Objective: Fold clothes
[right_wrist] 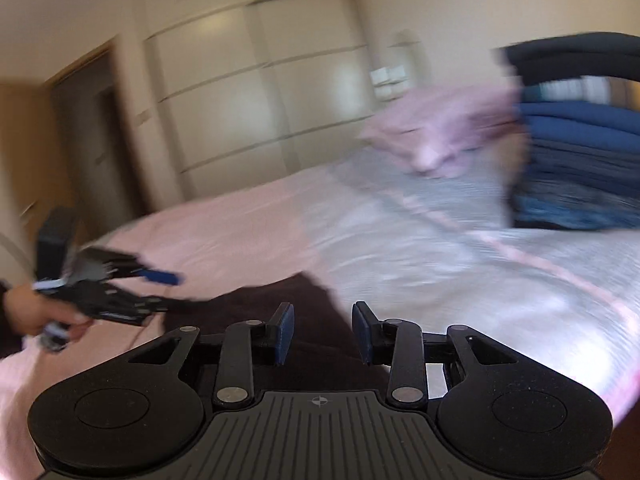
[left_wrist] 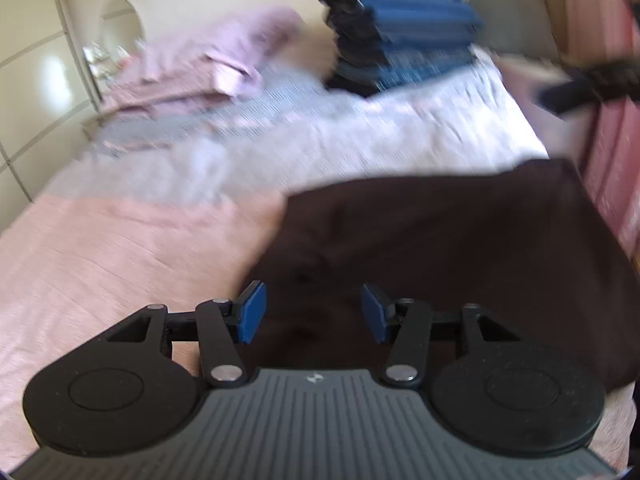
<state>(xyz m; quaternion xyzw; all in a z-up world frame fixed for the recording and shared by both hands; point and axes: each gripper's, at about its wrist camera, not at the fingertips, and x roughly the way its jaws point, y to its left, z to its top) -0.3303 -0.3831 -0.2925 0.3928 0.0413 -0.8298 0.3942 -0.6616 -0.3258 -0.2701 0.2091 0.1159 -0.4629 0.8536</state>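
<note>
Your left gripper (left_wrist: 312, 312) sits at the bottom centre of the left wrist view, its blue pads (left_wrist: 252, 312) standing partly apart with nothing pressed between them. Behind and under them lies the dark garment (left_wrist: 440, 256), a flat brown-black piece that fills the lower right of that frame and rests on the pink bedspread (left_wrist: 120, 248). A pale grey sheet (left_wrist: 360, 140) covers the bed further up the frame.

Your right gripper (right_wrist: 322, 334) shows at the bottom centre of the right wrist view, jaws partly apart and empty; the garment (right_wrist: 272, 304) lies below them, its edge meeting the sheet (right_wrist: 440, 248) to the right. At the left edge of that view your hand (right_wrist: 36, 312) grips the left gripper (right_wrist: 120, 292), which is blurred and points toward the garment.

A stack of folded blue and dark clothes (left_wrist: 400, 32) stands at the top centre of the left view and at the right edge of the right view. Beside it, to the left, lies a heap of lilac cloth (left_wrist: 200, 64). A cream wardrobe (right_wrist: 256, 92) fills the upper middle of the right view.
</note>
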